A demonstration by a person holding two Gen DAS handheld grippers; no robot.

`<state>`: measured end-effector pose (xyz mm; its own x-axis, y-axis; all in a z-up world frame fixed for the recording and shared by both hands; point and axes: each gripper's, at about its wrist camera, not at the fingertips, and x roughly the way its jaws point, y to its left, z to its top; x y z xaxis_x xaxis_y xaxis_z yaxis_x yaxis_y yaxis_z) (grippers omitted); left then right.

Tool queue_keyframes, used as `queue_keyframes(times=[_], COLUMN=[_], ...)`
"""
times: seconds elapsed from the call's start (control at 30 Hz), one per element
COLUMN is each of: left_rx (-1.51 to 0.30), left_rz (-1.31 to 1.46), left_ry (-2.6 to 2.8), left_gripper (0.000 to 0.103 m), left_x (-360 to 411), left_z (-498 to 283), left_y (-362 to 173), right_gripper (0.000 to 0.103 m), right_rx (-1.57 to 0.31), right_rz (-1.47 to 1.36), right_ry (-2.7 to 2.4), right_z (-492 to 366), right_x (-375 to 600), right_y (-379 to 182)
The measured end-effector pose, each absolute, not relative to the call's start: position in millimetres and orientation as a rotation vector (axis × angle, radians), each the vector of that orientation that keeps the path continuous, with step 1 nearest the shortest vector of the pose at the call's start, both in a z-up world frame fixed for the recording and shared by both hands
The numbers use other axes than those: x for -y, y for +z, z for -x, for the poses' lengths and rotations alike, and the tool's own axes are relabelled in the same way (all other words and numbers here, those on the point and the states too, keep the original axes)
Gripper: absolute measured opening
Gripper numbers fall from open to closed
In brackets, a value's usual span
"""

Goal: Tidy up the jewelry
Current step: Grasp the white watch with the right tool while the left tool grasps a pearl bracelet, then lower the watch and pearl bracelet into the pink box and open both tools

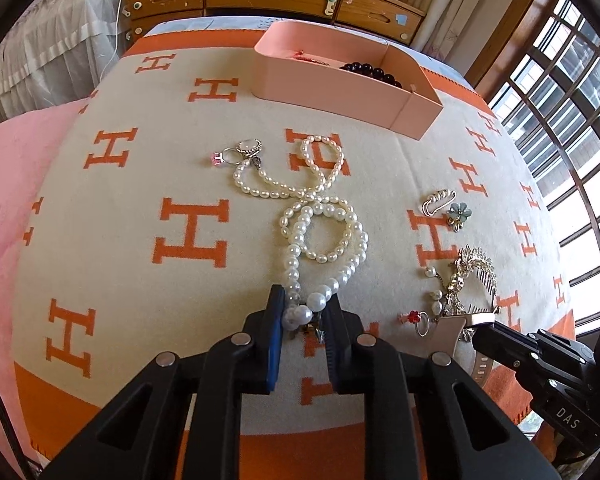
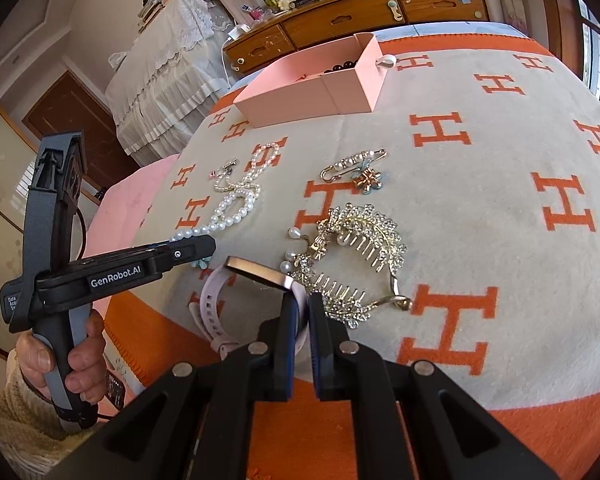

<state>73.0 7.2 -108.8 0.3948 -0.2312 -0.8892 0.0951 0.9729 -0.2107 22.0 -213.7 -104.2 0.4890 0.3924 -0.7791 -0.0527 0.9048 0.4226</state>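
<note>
Left wrist view: left gripper [image 1: 305, 312] jaws clamped on the near end of the pearl necklace [image 1: 324, 216], big beads pinched between the blue pads. Rest of the strand loops away over the H-pattern blanket [image 1: 140, 184] toward the pink box [image 1: 352, 92]. Dark beads [image 1: 370, 70] already inside the box. Two rings [image 1: 242, 150] just left of the necklace's far loop; flower brooch [image 1: 458, 214] and hair comb [image 1: 470, 276] to its right.

Right wrist view: right gripper [image 2: 303, 308] jaws together on the pink strap of a watch [image 2: 256, 276], which is lifted, just nearer than the hair comb [image 2: 356, 248]. Safety-pin brooch [image 2: 352, 166] beyond the comb. A hand [image 2: 60, 356] holds the left gripper's handle.
</note>
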Motion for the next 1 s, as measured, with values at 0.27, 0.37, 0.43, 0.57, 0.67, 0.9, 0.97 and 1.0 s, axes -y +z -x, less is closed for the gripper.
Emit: queue_keyframes(times=[0.27, 0.37, 0.43, 0.57, 0.67, 0.9, 0.97, 1.0], left_rx=[-1.041, -1.005, -0.978, -0.919, -0.877, -0.796, -0.788, -0.789], left_rz=[0.115, 0.110, 0.101, 0.079, 0.050, -0.028, -0.021, -0.015], left_ry=[-0.192, -0.194, -0.199, -0.207, -0.216, -0.231, -0.239, -0.247], left_gripper=[0.016, 0.016, 0.016, 0.016, 0.016, 0.016, 0.016, 0.016], left_x=[-8.1, -10.5, -13.3, -20.7, -25.2, -24.9, -26.2, -26.5], left_z=[-64.2, -62.2, -61.8, -65.3, -74.6, -117.0, -136.6, -147.4], left_y=[-81.5, -65.8, -52.6, -21.5, 4.4, 54.2, 61.0, 62.4], right_gripper=[0.006, 0.006, 0.006, 0.006, 0.006, 0.006, 0.006, 0.006], right_rx=[-1.018, -1.011, -1.007, -1.002, -0.989, -0.914, -0.905, -0.902], right_rz=[-0.370, -0.365, -0.364, -0.360, -0.332, -0.235, -0.245, -0.251], right_ry=[0.277, 0.267, 0.263, 0.261, 0.245, 0.159, 0.135, 0.123], right_z=[-18.7, -18.7, -18.7, -25.3, -36.9, -92.6, -113.5, -125.3], right_x=[215.1, 215.0, 214.1, 213.0, 212.6, 214.2, 217.7, 218.8], right_y=[-101.9, -97.0, -91.3, -76.8, -58.1, 2.9, 14.2, 18.7])
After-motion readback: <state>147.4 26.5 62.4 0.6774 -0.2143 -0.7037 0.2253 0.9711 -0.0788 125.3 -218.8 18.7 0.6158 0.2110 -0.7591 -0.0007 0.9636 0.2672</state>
